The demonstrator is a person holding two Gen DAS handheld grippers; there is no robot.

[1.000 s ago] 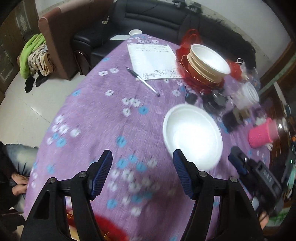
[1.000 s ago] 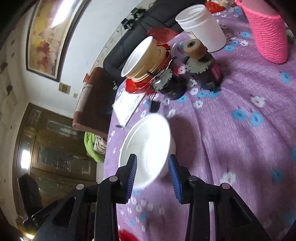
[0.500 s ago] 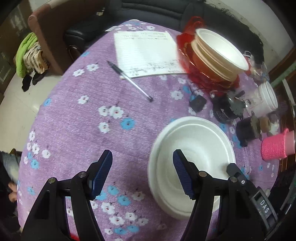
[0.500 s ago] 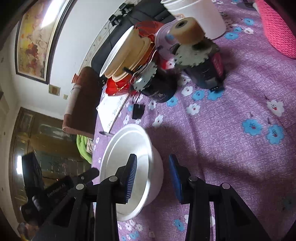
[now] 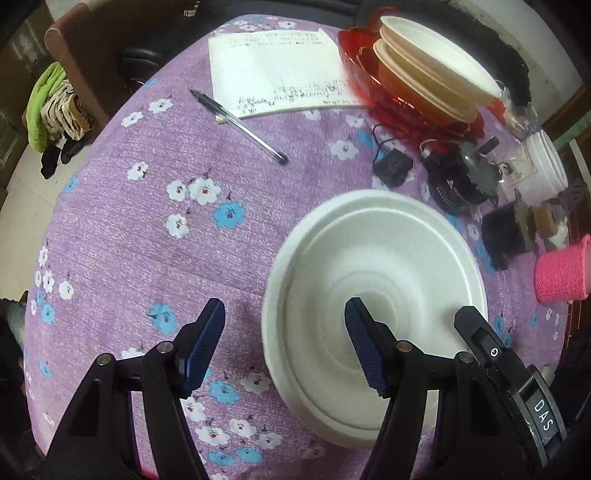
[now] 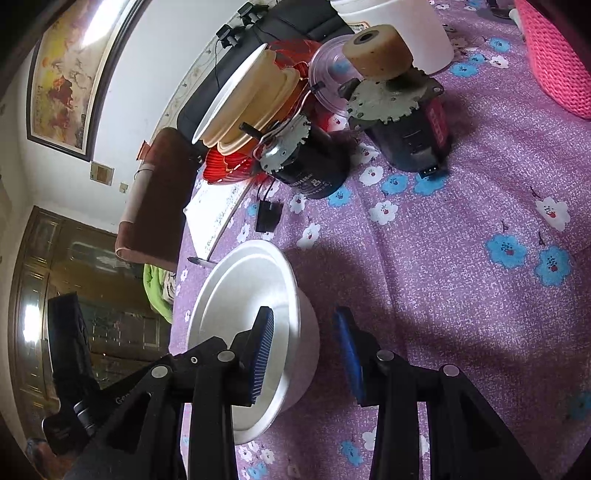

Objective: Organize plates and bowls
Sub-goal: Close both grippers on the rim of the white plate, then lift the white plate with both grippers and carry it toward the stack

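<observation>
A white foam bowl (image 5: 373,273) sits on the purple flowered tablecloth (image 5: 147,229). My left gripper (image 5: 284,347) is open, straddling the bowl's near left rim, one finger inside the bowl. My right gripper (image 6: 304,349) is open, its jaws either side of the bowl's (image 6: 255,295) right wall. A stack of white and cream bowls (image 5: 432,70) rests in red plates at the far right; it also shows in the right wrist view (image 6: 247,107).
A paper sheet (image 5: 277,70) and pen (image 5: 240,127) lie at the far side. Black motors (image 5: 461,177), a white jar (image 5: 543,170) and a pink knitted cup (image 5: 561,273) crowd the right. A sofa (image 6: 280,33) stands behind.
Both grippers moved closer to the white bowl. The right gripper's jaws now straddle its right wall; the left gripper's right finger now sits inside the rim.
</observation>
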